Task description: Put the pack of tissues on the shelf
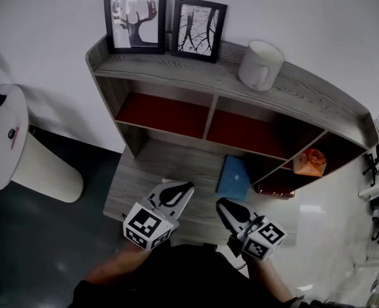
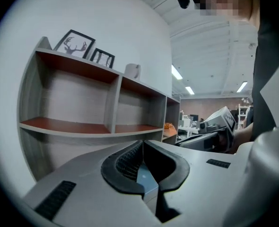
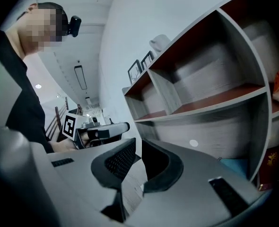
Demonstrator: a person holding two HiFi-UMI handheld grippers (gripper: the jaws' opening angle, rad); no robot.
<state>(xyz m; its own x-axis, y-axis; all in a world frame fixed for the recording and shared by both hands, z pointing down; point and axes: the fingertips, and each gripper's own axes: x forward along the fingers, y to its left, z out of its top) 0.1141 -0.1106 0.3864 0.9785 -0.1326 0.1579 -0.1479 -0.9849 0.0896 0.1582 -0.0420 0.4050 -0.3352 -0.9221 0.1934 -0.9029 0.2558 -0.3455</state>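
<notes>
Find the left gripper point(image 1: 187, 187) and the right gripper point(image 1: 220, 203) low in the middle of the head view, each with jaws pressed together on nothing. Spot the pack of tissues point(image 1: 234, 177), blue and flat, lying on the wooden desk point(image 1: 144, 172) just above the right gripper and below the red-floored shelf point(image 1: 176, 117) bays. Likely to shove the pack away rather than grip it if arriving with jaws unopened. Risk also of knocking the white mug point(image 1: 260, 65) or the picture frames point(image 1: 135, 17) on the top board by lifting too high, or of crowding the orange item point(image 1: 309, 162) at right.
</notes>
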